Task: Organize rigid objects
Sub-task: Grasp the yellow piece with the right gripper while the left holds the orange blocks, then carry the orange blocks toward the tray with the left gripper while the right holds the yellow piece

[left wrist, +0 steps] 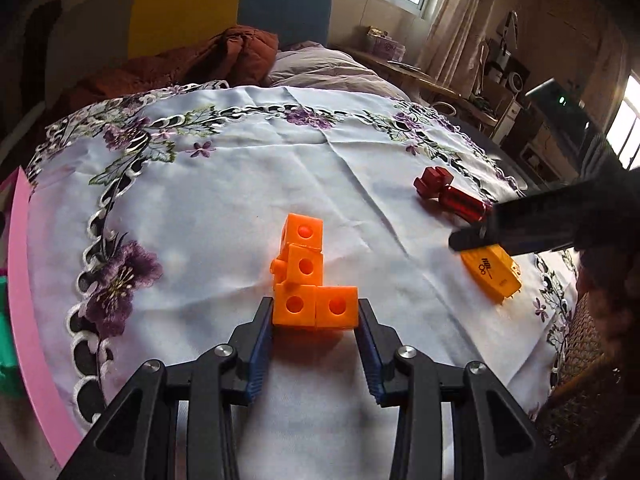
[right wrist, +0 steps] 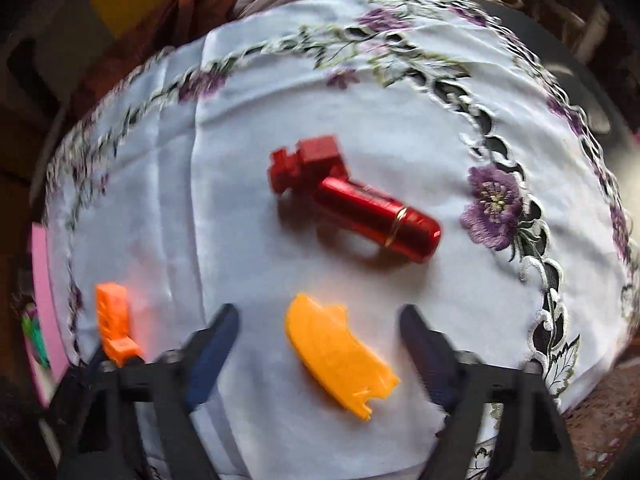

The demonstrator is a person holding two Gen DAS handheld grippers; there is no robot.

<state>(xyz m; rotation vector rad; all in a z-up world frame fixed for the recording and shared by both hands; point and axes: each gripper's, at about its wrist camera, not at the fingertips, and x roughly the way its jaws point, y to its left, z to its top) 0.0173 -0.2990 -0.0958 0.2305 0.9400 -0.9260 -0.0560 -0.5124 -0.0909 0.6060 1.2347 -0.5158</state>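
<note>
My left gripper (left wrist: 315, 306) is shut on an orange piece made of several joined cubes (left wrist: 308, 280), pinching its bottom row; the piece rests on the white embroidered tablecloth (left wrist: 240, 184). The same orange cubes (right wrist: 114, 328) show at the lower left of the blurred right wrist view. My right gripper (right wrist: 320, 312) points steeply down with its jaws apart, one on each side of a flat yellow-orange piece (right wrist: 336, 356) that neither pad touches. In the left wrist view that gripper (left wrist: 480, 236) hangs over the yellow-orange piece (left wrist: 494, 276). Beyond lie a red block (right wrist: 308, 164) and a red cylinder (right wrist: 380, 216), touching.
A pink board (left wrist: 24, 300) runs along the table's left edge, with something green (left wrist: 6, 360) beside it. Bedding (left wrist: 320, 64) lies behind the table. A wicker seat (left wrist: 580, 360) stands at the right edge.
</note>
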